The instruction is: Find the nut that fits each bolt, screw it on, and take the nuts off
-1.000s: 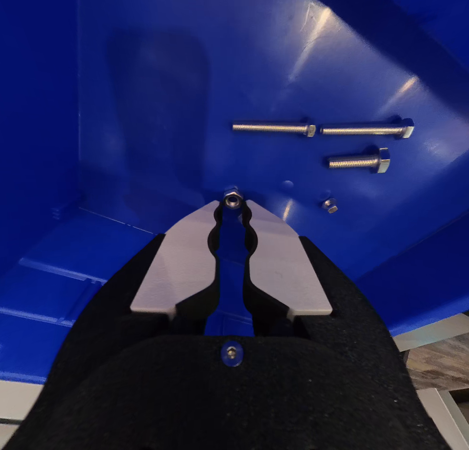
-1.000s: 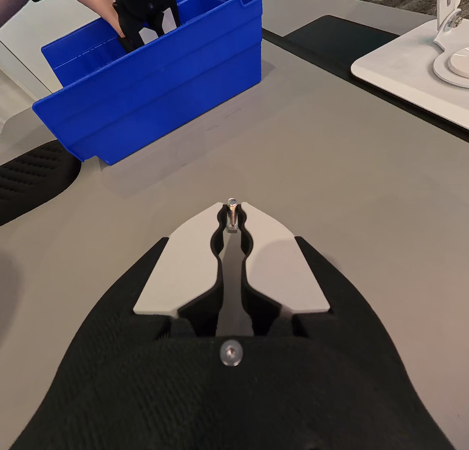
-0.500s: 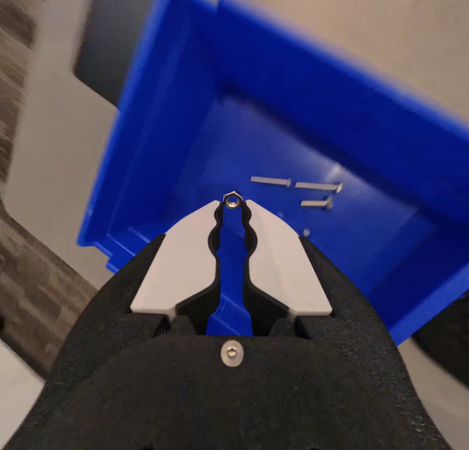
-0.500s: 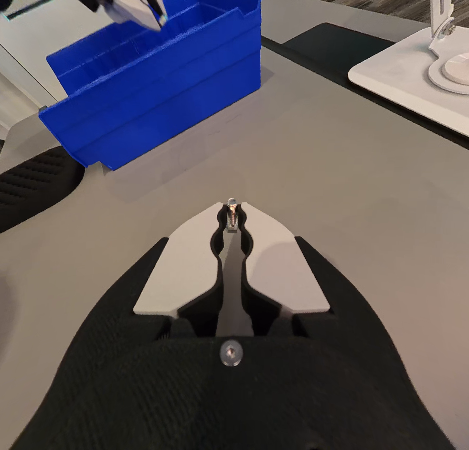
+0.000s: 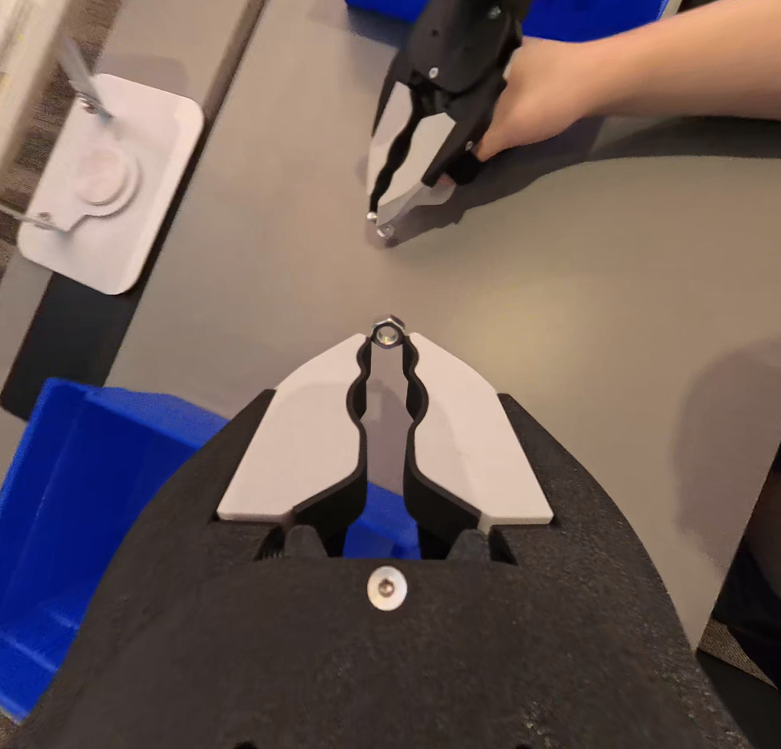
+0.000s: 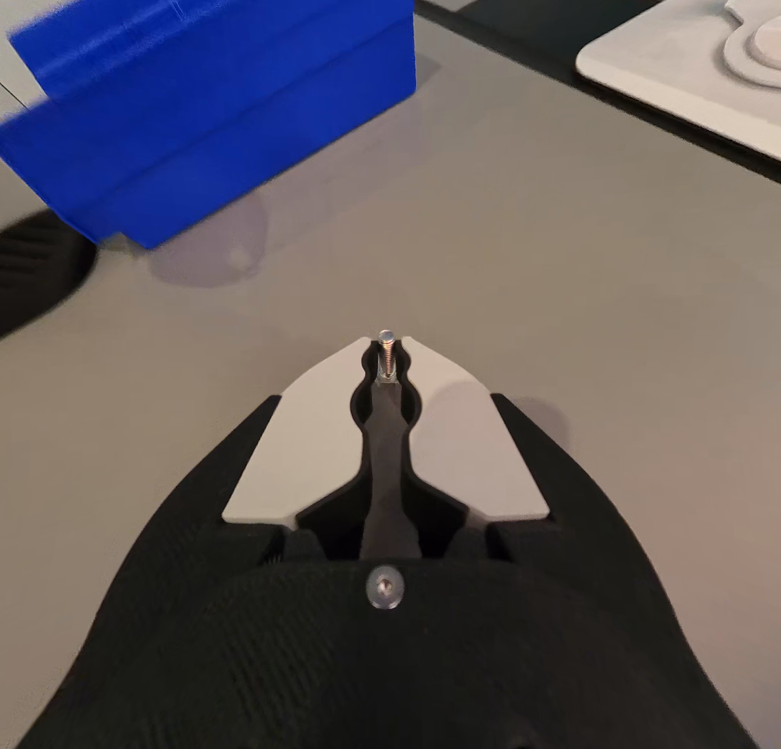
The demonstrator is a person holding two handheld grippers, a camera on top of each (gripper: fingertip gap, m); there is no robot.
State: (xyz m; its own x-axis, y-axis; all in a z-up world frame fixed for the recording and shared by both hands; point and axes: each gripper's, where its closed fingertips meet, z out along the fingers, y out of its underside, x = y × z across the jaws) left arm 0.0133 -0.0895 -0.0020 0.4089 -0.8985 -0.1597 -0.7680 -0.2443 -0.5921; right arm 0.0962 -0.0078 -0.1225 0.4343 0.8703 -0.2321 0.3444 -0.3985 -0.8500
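My left gripper point(image 5: 388, 336) is shut on a silver hex nut point(image 5: 388, 333), held at its fingertips above the grey table, with the nut's hole facing the camera. My right gripper point(image 6: 386, 340) is shut on a short silver bolt point(image 6: 386, 356), threaded end pointing forward past the tips. In the left wrist view the right gripper point(image 5: 378, 223) shows farther off, held by a person's hand point(image 5: 549, 90), tips down near the table, with the bolt point(image 5: 372, 216) at its tips. The two grippers are apart.
A blue bin point(image 6: 219, 94) stands on the grey table point(image 6: 507, 242) at the back left; its corner shows under my left gripper point(image 5: 84, 496). A second blue bin point(image 5: 591, 1) lies behind the hand. A white stand base point(image 5: 110, 179) sits on a black mat. Left tips to right tips: about 20 centimeters.
My left gripper has lifted the nut out of the blue bin and swung over the table to face the right gripper. The right gripper with the bolt has moved closer to the bin.
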